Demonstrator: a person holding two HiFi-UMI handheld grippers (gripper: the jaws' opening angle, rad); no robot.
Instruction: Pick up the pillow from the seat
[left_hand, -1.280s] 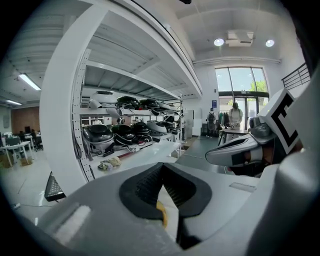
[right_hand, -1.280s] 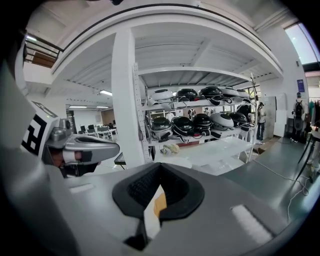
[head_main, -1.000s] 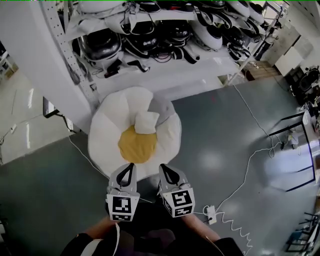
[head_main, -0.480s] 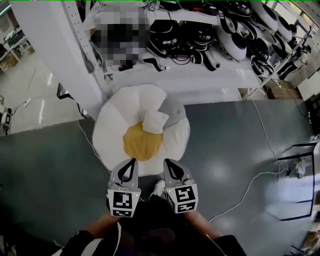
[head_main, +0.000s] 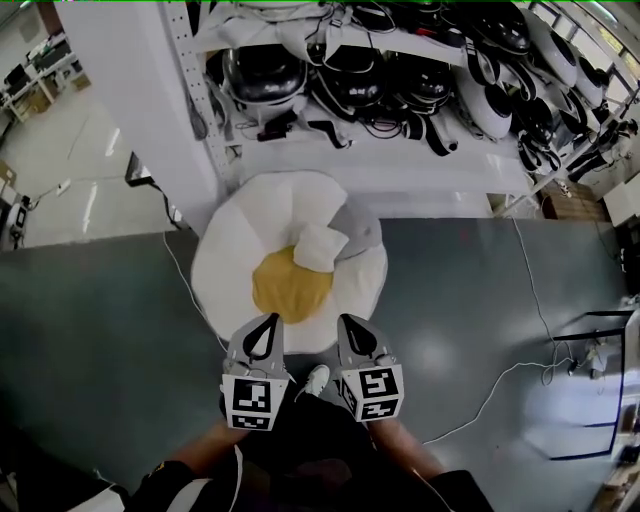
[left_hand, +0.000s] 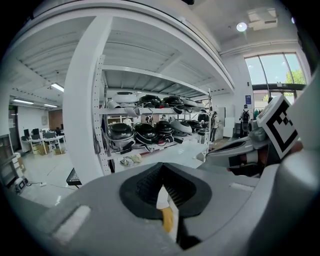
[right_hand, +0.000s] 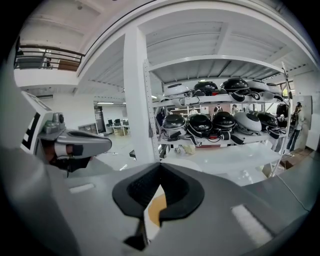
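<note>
A small white pillow (head_main: 320, 245) lies on a round fried-egg-shaped seat (head_main: 225, 260) with a white rim and yellow centre, on the floor below a white rack. My left gripper (head_main: 268, 323) and right gripper (head_main: 347, 323) hang side by side just short of the seat's near edge, both shut with nothing between the jaws. Neither touches the pillow. In the left gripper view a sliver of the seat's yellow centre (left_hand: 167, 219) shows through the closed jaws (left_hand: 161, 182). The right gripper view shows the same through its own shut jaws (right_hand: 159, 185).
A white shelf rack (head_main: 380, 165) with several helmets (head_main: 262, 72) and straps stands right behind the seat. A white pillar (head_main: 130, 90) rises at the left. A white cable (head_main: 520, 370) runs over the grey floor at the right, near a black frame (head_main: 600, 385). The person's shoe (head_main: 316, 379) is between the grippers.
The view has shifted so the seat and rack sit a little more to the right and lower. Both grippers stay shut and side by side, near the seat's front edge.
</note>
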